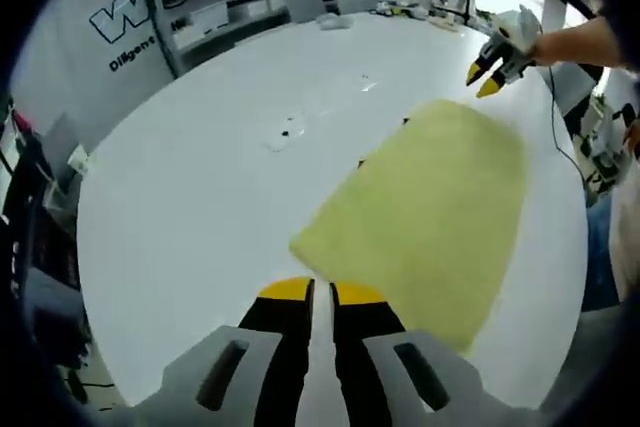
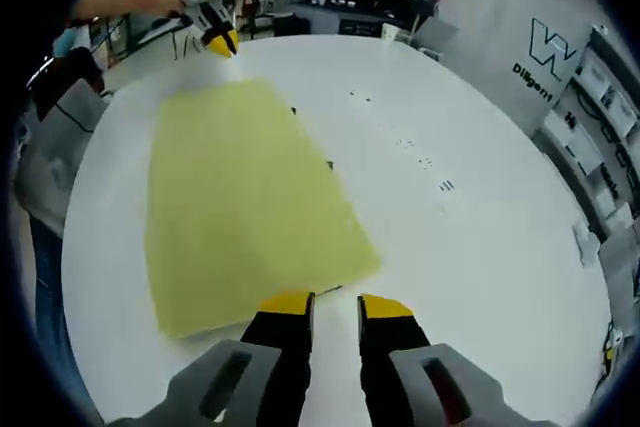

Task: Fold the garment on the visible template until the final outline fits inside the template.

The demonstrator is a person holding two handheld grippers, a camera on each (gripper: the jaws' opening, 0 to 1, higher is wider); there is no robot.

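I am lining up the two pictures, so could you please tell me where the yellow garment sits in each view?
Left gripper view: the yellow garment lies right of centre on the white table, reaching from this gripper's jaws toward the other gripper at upper right.
Right gripper view: the garment lies left of centre, from the jaws up toward the other gripper at upper left.
Shared landmark: the blue wall lettering.

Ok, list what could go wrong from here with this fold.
1. The yellow garment covers most of the template; only dark marks peek out along one edge, so fit is hard to judge.
2. The left gripper and right gripper sit at opposite ends. Tugging one end could probably slide the whole cloth across the smooth white table, off the marks.
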